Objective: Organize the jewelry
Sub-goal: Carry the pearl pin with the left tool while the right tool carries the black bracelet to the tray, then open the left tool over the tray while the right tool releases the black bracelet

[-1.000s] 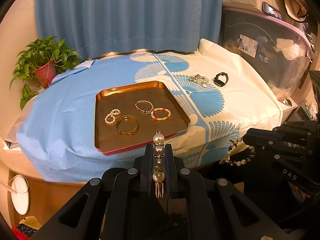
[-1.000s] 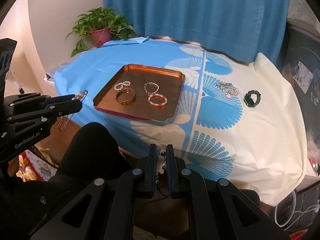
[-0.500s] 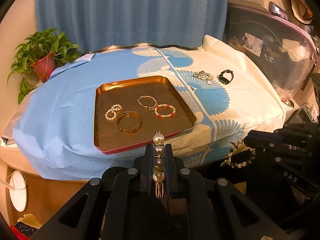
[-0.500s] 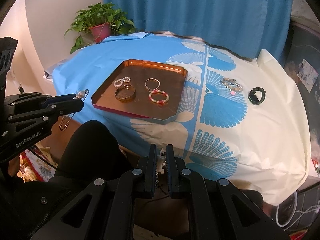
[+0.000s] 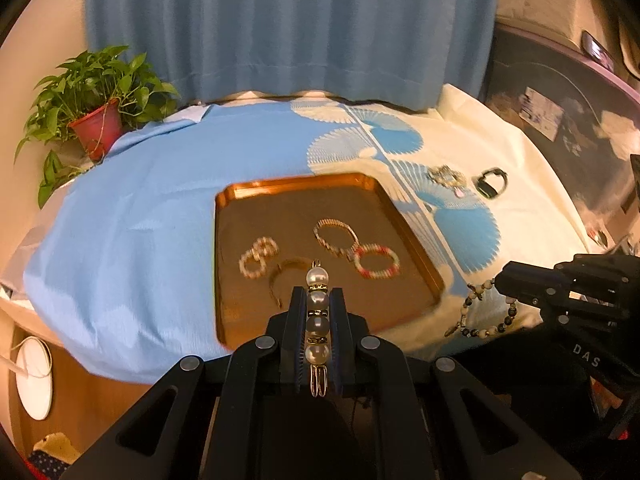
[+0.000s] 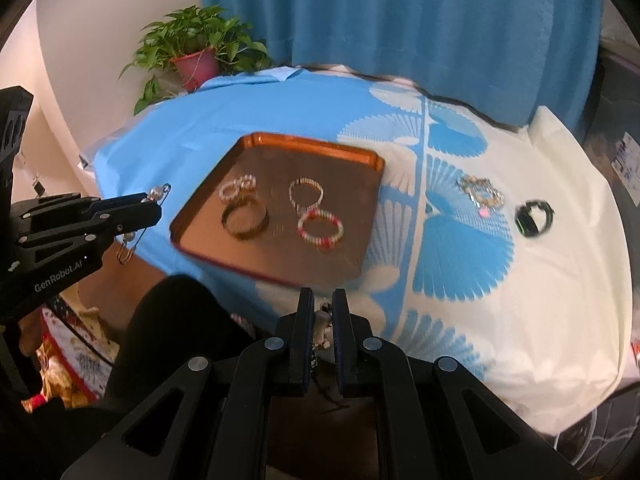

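Observation:
My left gripper (image 5: 317, 298) is shut on a pearl hair clip (image 5: 317, 308), held just before the near edge of the copper tray (image 5: 416, 256). It also shows at the left in the right wrist view (image 6: 154, 202). My right gripper (image 6: 322, 300) is shut on a beaded bracelet (image 5: 486, 308) that hangs from its tips right of the tray. The tray (image 6: 372, 216) holds a gold bangle (image 6: 245, 221), a red and white bracelet (image 6: 320, 229), a thin bead bracelet (image 6: 306, 194) and a pearl bracelet (image 6: 238, 186).
A pile of bracelets (image 6: 482, 196) and a black ring-shaped band (image 6: 534, 218) lie on the cream part of the cloth at the right. A potted plant (image 6: 196, 58) stands at the back left. A blue curtain (image 6: 400, 12) hangs behind the table.
Both grippers have moved forward towards the table, so the tray looks larger and closer. Each still holds its piece.

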Demonstrator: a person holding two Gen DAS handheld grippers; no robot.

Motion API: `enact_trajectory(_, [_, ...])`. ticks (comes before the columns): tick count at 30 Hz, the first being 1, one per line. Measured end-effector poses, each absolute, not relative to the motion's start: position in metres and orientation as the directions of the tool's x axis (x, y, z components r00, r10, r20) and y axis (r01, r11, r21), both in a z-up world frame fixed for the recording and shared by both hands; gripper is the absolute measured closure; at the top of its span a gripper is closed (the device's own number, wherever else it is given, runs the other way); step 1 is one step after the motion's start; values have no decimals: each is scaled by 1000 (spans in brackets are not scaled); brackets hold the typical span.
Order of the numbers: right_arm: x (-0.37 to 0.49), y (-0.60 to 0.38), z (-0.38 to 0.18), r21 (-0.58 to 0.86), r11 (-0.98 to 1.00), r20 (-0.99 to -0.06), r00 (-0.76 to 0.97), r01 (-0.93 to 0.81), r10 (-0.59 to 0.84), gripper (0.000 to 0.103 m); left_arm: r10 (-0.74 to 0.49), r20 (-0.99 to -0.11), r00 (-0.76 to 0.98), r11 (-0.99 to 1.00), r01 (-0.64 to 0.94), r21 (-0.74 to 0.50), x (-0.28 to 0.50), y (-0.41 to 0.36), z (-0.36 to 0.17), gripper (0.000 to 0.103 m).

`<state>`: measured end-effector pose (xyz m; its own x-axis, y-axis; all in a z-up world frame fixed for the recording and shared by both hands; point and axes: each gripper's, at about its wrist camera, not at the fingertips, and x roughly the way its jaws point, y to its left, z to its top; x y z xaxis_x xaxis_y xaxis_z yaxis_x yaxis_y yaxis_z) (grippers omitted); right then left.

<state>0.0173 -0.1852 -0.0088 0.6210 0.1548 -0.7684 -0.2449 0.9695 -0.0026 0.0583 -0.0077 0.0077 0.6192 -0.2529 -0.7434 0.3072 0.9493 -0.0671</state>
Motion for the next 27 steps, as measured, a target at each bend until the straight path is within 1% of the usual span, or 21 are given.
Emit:
enact_trajectory(6, [72, -172, -4, 2, 968, -742, 649, -250, 169, 94, -252, -742, 621, 951, 301, -71, 109, -7, 1, 94])
enact_trajectory(13, [128, -160, -10, 0, 968, -729, 662, -253, 173, 94, -249, -750, 613, 951, 301, -70, 158, -9, -15, 94])
enact_trajectory(20, [168, -153, -16, -17, 973, -708, 689, -232, 153, 94, -204, -763, 614, 961, 276, -35, 193, -13, -32, 94])
enact_trajectory(22, [176, -152, -22, -21, 974, -713, 686, -225, 143, 94, -171, -771, 613, 968, 252, -14, 199, -13, -39, 89])
enact_trajectory(23, [181, -152, -29, -18, 975, -727, 672, -223, 140, 93, -152, -785, 600, 971, 240, -4, 203, -12, -45, 65])
enact_trajectory(24, [184, -152, -34, -18, 974, -741, 657, -225, 137, 90, -132, -805, 578, 974, 228, 5, 206, -11, -50, 21])
enact_trajectory(25, [188, -151, -43, -27, 973, -770, 626, -228, 125, 87, -108, -826, 553, 977, 214, 15, 206, -10, -56, 4])
enact_trajectory(26, [188, -151, -51, -37, 974, -794, 598, -224, 108, 71, -90, -829, 553, 980, 197, 24, 202, -8, -59, 0])
enact_trajectory(27, [187, -152, -61, -44, 975, -816, 570, -220, 92, 49, -83, -815, 573, 982, 188, 31, 195, -5, -61, 0])
